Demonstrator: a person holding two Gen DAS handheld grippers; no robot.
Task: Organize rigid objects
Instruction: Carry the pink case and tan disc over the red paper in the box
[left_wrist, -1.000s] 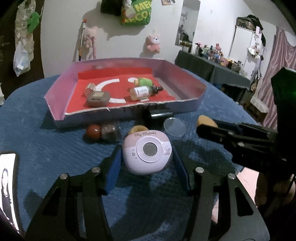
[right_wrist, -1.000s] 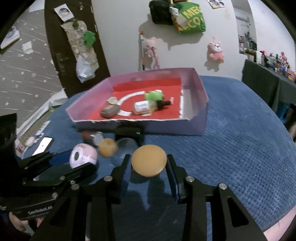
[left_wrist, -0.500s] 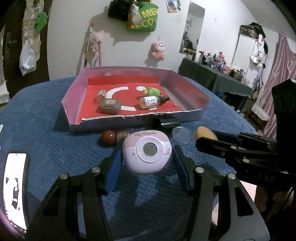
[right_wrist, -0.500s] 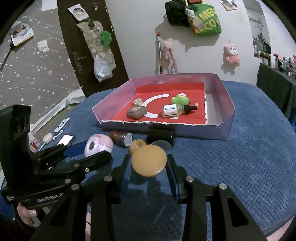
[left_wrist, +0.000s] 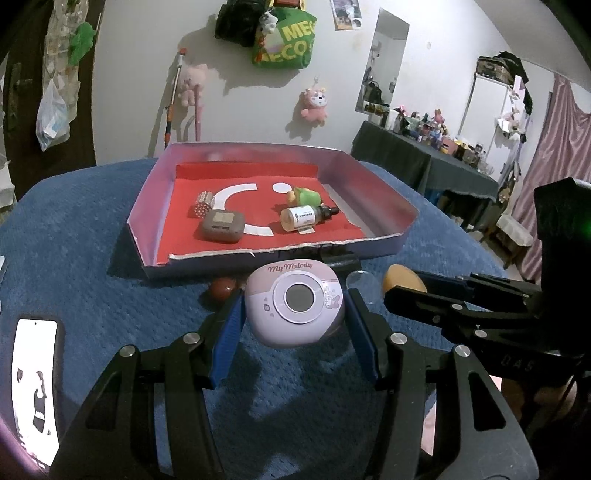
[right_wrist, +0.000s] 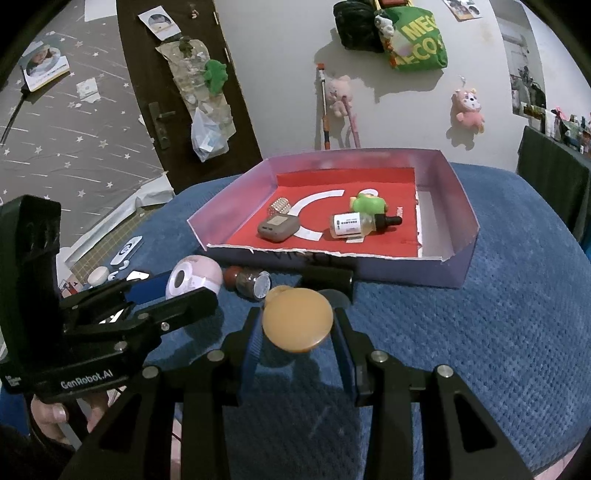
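My left gripper (left_wrist: 295, 314) is shut on a pink round My Melody case (left_wrist: 294, 303), lifted above the blue cloth just in front of the tray. My right gripper (right_wrist: 297, 326) is shut on an orange round disc (right_wrist: 296, 319), also lifted. The shallow purple tray with a red floor (left_wrist: 380, 206) (right_wrist: 458, 266) holds a dropper bottle (left_wrist: 303, 218) (right_wrist: 354, 224), a green toy (left_wrist: 304, 195) (right_wrist: 367, 203), a grey-brown case (left_wrist: 222, 226) (right_wrist: 277, 228) and a small studded roll (left_wrist: 201, 205). The left gripper and its pink case (right_wrist: 194, 280) show at the right wrist view's left.
In front of the tray lie a red ball (left_wrist: 222, 290), a dark jar with a silver lid (right_wrist: 255, 284), a black cylinder (right_wrist: 327, 277) and a clear lid (left_wrist: 360, 277). A lit phone (left_wrist: 35, 384) lies on the cloth at left. A hand (right_wrist: 55, 413) holds the left gripper.
Both grippers have risen a little with their objects still held. The tray now sits lower and nearer in both views.
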